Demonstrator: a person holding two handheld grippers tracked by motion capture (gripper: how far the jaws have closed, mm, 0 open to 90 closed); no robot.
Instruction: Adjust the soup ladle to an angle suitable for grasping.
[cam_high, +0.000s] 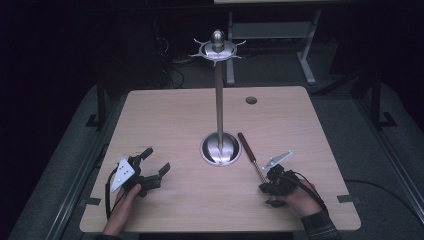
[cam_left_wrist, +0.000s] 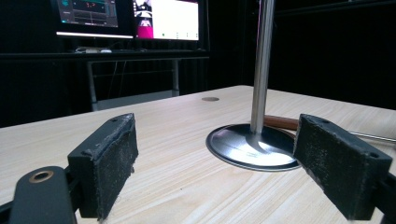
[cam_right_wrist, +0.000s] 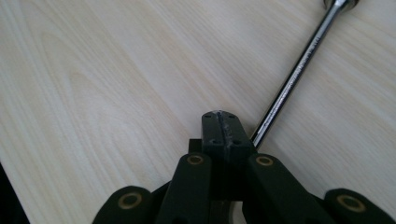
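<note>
A tall metal stand with a round base and a hooked top ring stands mid-table. To its right lies a utensil with a brown wooden handle and a thin metal shaft. My right gripper rests by the shaft's near end, shut; its own view shows the jaws pressed together with the shaft running past their right side, not between them. At the left, my left gripper lies open and empty, its pads framing the stand's base and the handle.
The light wooden table has a small round cable hole at the back right. Beyond it the room is dark, with desk frames and lit monitors. Bare tabletop lies between both grippers.
</note>
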